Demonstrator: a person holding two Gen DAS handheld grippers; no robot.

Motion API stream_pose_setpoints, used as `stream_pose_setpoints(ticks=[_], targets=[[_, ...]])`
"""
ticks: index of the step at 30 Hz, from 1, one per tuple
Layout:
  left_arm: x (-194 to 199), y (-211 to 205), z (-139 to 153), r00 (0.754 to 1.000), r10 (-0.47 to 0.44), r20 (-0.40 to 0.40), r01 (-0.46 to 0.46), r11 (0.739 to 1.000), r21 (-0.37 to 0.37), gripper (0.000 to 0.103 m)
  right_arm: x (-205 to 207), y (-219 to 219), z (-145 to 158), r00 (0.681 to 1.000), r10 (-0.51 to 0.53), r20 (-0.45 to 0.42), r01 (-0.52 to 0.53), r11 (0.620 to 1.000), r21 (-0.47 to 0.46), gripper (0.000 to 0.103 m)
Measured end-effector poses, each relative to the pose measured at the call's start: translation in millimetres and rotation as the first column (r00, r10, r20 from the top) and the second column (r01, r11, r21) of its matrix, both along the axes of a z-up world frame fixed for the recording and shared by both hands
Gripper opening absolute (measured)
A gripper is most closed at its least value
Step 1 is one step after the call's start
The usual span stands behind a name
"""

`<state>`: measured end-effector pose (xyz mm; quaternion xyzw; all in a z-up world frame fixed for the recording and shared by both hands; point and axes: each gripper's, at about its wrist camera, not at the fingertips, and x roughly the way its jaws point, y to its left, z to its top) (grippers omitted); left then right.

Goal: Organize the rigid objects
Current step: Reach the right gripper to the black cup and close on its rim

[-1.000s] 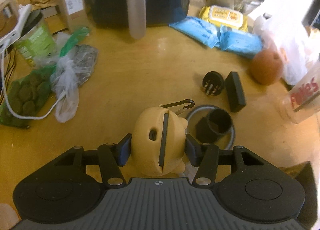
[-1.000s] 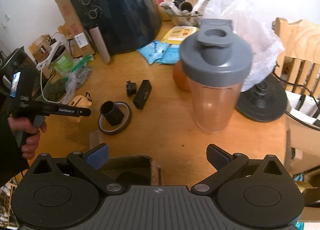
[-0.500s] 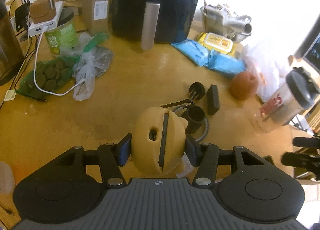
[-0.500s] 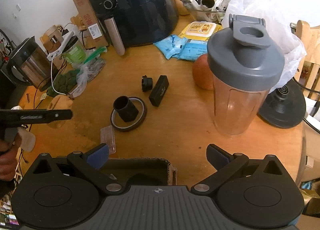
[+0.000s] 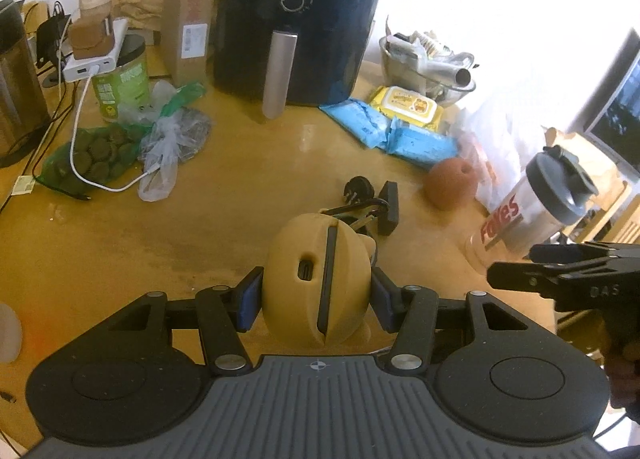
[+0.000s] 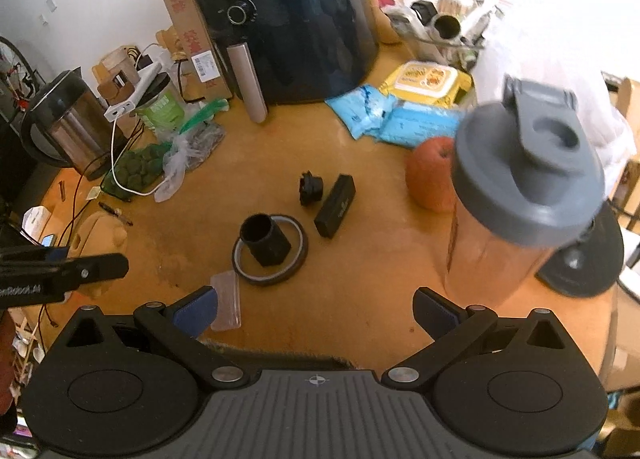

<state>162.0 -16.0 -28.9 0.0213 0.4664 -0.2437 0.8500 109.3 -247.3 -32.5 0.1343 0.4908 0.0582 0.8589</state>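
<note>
A mustard-yellow case is showing a dark slot. The tabletop is glowing honey-orange under a black air fryer. The shaker is wearing a grey lid, beside blue packets.

The left gripper is clamped on a tan rounded case, both blue pads pressed to its sides and a black carabiner at its far end, held above the wooden table. Beyond it lie a black bar, a round black plug and a reddish fruit. A shaker bottle stands at right, the right gripper just before it.
</note>
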Motion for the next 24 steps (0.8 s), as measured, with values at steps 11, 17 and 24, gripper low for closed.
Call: stream_pose_setpoints(ticks=[11, 17, 24], targets=[[-21, 16, 21, 0.998, 0.051, 0.034, -0.052, 0.998, 0.022, 0.054, 10, 12, 5, 0.998, 0.053, 0.028, -0.052, 0.998, -0.024, 0.103], [-35, 24, 19, 0.997, 0.070, 0.010, -0.070, 0.997, 0.017, 0.054, 10, 14, 4, 0.997, 0.071, 0.038, -0.069, 0.997, -0.036, 0.103], [-49, 25, 14, 0.997, 0.072, -0.022, -0.072, 0.997, 0.013, 0.054, 15, 16, -1, 0.994, 0.099, 0.051, -0.096, 0.994, -0.060, 0.103]])
